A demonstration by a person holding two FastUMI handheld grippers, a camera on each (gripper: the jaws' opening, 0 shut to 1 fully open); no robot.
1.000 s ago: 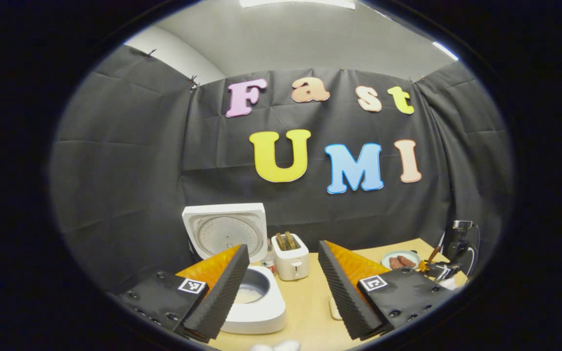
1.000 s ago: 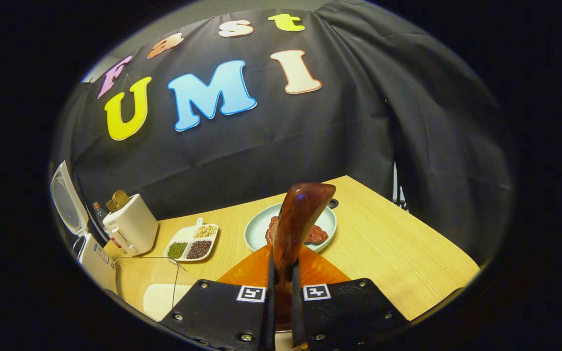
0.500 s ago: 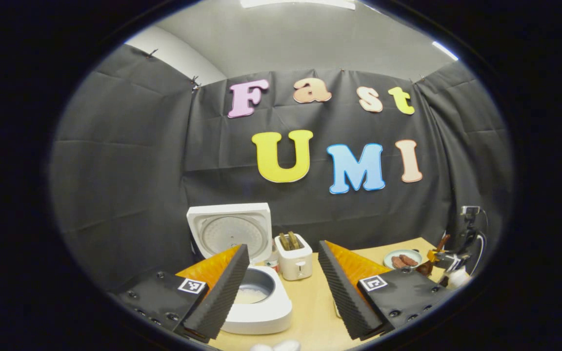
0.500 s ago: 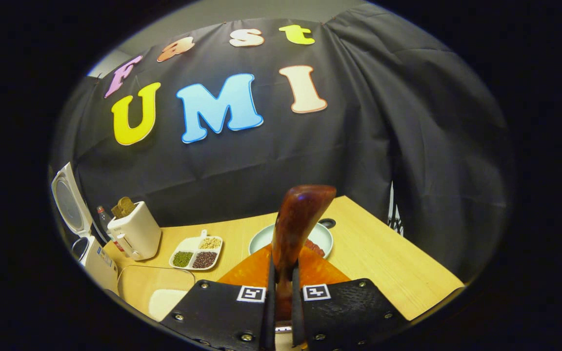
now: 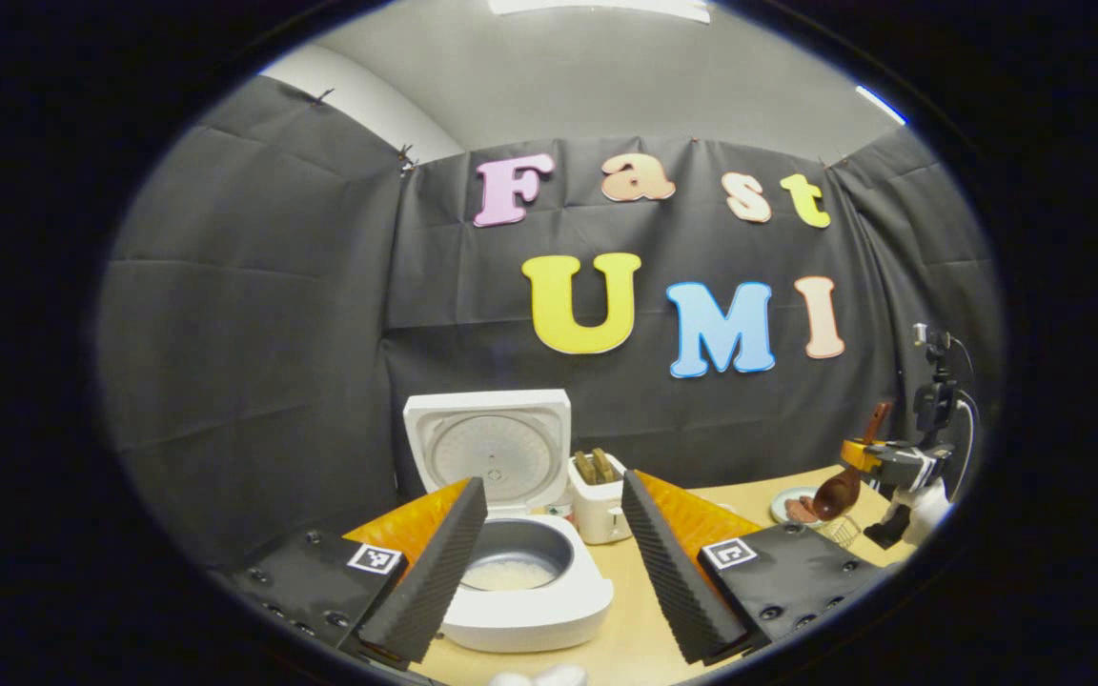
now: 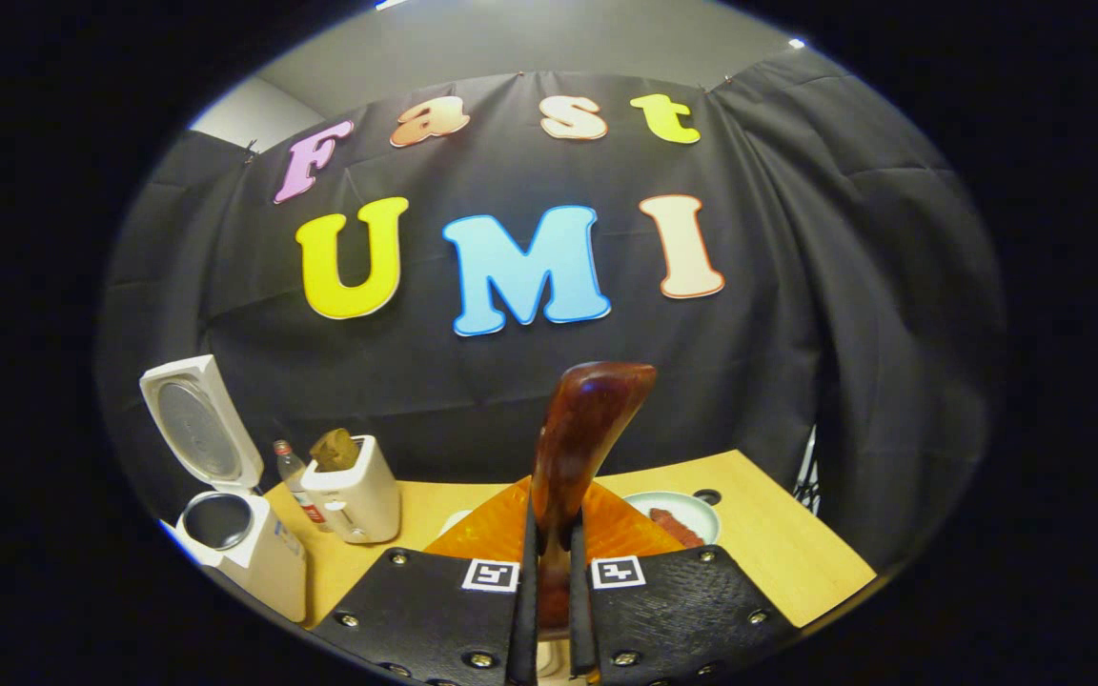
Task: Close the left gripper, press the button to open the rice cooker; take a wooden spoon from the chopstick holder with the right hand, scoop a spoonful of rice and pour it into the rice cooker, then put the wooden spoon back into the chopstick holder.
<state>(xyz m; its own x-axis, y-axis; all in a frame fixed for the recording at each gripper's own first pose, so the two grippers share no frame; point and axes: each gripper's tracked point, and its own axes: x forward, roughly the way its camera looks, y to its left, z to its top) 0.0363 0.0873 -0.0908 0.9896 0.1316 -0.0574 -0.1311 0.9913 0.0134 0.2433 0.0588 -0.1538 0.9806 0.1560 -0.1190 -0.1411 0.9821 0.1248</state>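
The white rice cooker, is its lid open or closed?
Open. The white rice cooker's lid stands straight up behind the body, and you can look down into the grey inner pot, which has some white rice at the bottom.

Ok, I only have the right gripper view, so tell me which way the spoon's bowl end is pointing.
Observer: In the left gripper view the wooden spoon hangs bowl-down below the right gripper, over the wire chopstick holder.
Operator: Report what's inside the cooker's pot.
Observer: The rice cooker stands open, with pale rice on the pot's bottom.
Operator: Give me the left gripper's state.
Observer: The left gripper is open, its fingers wide apart, with the cooker ahead between them.
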